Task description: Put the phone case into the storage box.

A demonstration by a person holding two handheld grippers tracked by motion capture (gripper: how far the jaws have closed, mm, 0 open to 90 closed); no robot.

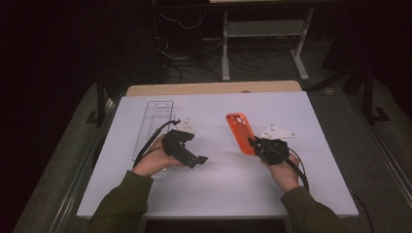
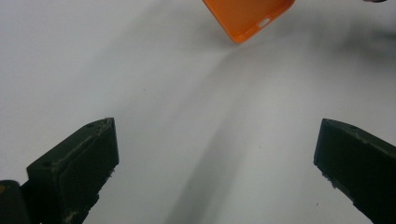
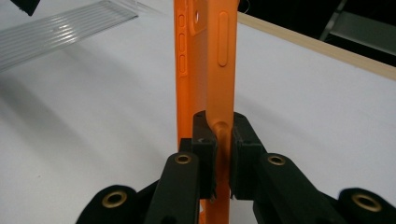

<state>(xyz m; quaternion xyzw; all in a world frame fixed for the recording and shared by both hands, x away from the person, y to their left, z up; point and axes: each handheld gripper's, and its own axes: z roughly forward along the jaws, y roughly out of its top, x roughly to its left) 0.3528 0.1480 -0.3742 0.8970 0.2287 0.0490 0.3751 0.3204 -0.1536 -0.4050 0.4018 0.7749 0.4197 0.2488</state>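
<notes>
An orange phone case (image 1: pixel 240 133) is held over the white table sheet (image 1: pixel 218 184) at centre right. My right gripper (image 1: pixel 256 143) is shut on the case's near end, and in the right gripper view the case (image 3: pixel 205 60) stands on edge, its wall pinched between the two pads, with the gripper (image 3: pixel 223 140) closed tight. My left gripper (image 1: pixel 197 160) rests to the left, jaws wide apart and nothing between them. From the left gripper view (image 2: pixel 217 154) bare sheet lies between the jaws, and a corner of the orange case (image 2: pixel 247 16) shows at the top.
A clear plastic package tray (image 1: pixel 153 127) lies flat at the left of the sheet, partly under the left hand; its ribbed surface (image 3: pixel 56 32) appears in the right gripper view. A wooden table edge (image 1: pixel 214 88) runs along the back. Beyond it stand shelf legs and cables.
</notes>
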